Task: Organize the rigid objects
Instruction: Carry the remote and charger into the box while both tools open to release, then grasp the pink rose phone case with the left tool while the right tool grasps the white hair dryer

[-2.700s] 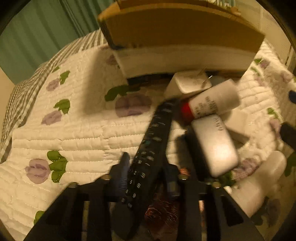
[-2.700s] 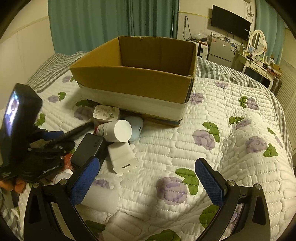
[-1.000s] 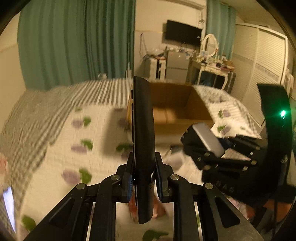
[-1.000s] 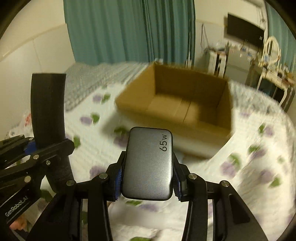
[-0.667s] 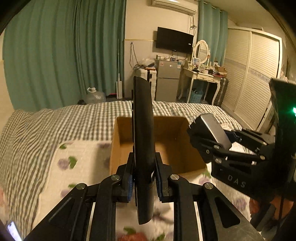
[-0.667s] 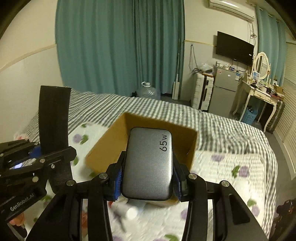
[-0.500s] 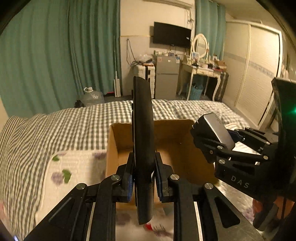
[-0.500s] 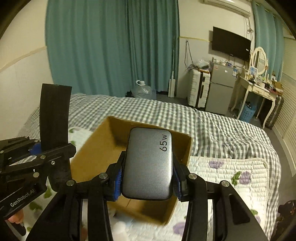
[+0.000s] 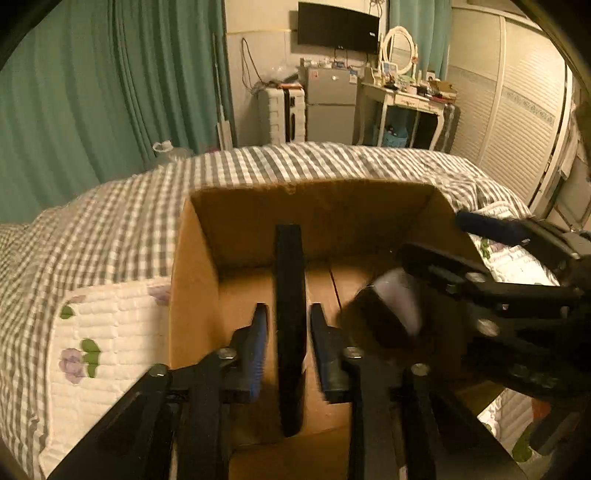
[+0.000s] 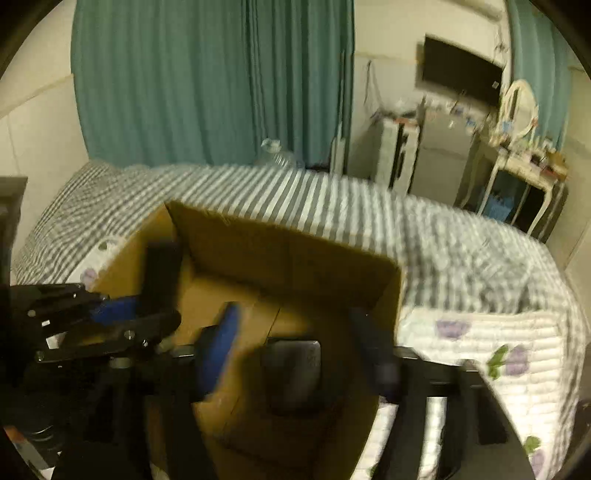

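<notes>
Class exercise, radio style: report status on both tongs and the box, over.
Left tongs open, remote loose between them. Right tongs open, charger dropping free. Both over cardboard box. Nothing blocking.

The cardboard box (image 9: 192, 280) is plain tan-brown inside and out. The remote (image 9: 290, 317) is solid black. The charger (image 10: 291, 363) is dark grey. The left gripper (image 9: 286, 332) has a black frame with blue pads (image 9: 260, 345) on its fingers; the right gripper (image 10: 295, 350) is likewise black with blue pads (image 10: 221, 339). The quilt (image 9: 110, 343) is white with purple flowers and green leaves. The blanket (image 9: 122, 218) beyond it is grey-and-white check. The curtains (image 10: 207, 81) are teal. The television (image 9: 338, 26) is black, the fridge (image 9: 330, 107) grey, the dressing table (image 9: 402, 99) white.
</notes>
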Demonstrator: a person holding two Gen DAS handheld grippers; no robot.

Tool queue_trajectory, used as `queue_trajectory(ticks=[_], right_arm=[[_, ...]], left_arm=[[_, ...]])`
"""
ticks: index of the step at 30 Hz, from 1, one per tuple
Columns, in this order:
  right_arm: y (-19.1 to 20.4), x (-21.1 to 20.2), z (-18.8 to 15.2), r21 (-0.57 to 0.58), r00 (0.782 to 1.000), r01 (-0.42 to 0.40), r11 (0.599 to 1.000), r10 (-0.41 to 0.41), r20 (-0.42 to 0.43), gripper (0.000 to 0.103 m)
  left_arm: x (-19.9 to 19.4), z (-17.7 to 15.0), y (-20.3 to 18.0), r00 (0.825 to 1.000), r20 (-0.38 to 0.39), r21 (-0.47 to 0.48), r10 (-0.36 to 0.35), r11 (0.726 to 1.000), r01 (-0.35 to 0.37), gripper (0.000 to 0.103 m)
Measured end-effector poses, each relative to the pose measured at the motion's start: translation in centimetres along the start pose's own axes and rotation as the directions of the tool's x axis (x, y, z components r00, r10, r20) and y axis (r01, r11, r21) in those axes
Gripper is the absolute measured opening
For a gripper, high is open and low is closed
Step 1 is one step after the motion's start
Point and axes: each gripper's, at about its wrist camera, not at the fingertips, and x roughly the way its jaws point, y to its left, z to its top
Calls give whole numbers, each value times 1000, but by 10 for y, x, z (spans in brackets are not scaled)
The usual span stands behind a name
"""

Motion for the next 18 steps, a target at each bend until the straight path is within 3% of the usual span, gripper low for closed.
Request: queue_trajectory(ticks=[1,6,11,13,18], right_arm=[[-1,-8,0,5,1000,5,1000,-5,13,71],[-2,-56,-4,26,998,-28,999,27,55,71],[15,-117,-16,-47,993,-76,996,80,82,75],[26,-138,-20,-92,993,-80,992,88,82,78],[49,-164,-48,-157,989,-134,978,142,40,85]], left_arm=[[-7,0,1,1000,15,-4,11,1000,-11,47],[-56,-4,0,996,83,-23,43,999,-41,48],[-112,-19,-3,992,118,-57,41,998,-35,54],[-135,-30,-6,989,137,-56,49,998,-42,60],[-168,-64,-11,988,136,-54,71,996,-64,62]])
